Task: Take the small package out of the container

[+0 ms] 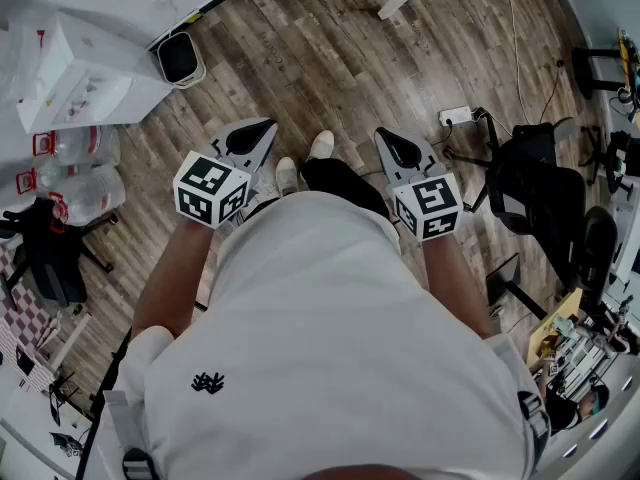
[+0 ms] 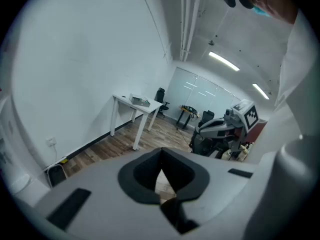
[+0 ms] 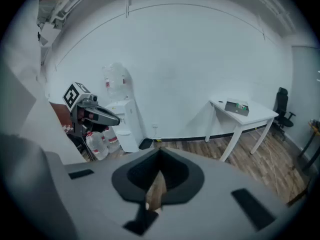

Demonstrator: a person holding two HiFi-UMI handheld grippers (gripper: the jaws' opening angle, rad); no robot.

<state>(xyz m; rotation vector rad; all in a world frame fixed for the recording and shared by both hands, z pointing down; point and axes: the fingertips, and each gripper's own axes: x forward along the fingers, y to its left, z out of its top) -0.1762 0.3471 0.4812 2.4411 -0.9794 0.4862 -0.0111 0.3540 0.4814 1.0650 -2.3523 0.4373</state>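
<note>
Okay, nearest is the person's white shirt point(image 1: 330, 348), filling the lower head view. Bare forearms reach forward from it. The left gripper point(image 1: 266, 128) and right gripper point(image 1: 384, 136) are held out side by side, well apart, both tipped down toward the wood floor point(image 1: 300, 48). Each carries its marker cube at the wrist end.

Left gripper view: jaws together, tips meeting, nothing between them, only floor seen through the notch behind the tips. Right gripper view: same, jaws closed on nothing.

Two light shoes point(image 1: 303, 160) show between the grippers, toes forward.

Small package and container: neither can be made out in any view.

Farther out on the person's left are large water bottles point(image 1: 85, 193) and a white water dispenser point(image 3: 125, 124) against the wall. On the right is a black office chair point(image 1: 540, 183), with a white power strip point(image 1: 457, 116) on the floor near it. Farthest is a white table point(image 3: 250, 118) by the wall with a flat box point(image 3: 236, 106) on top; what the box is, cannot tell.
</note>
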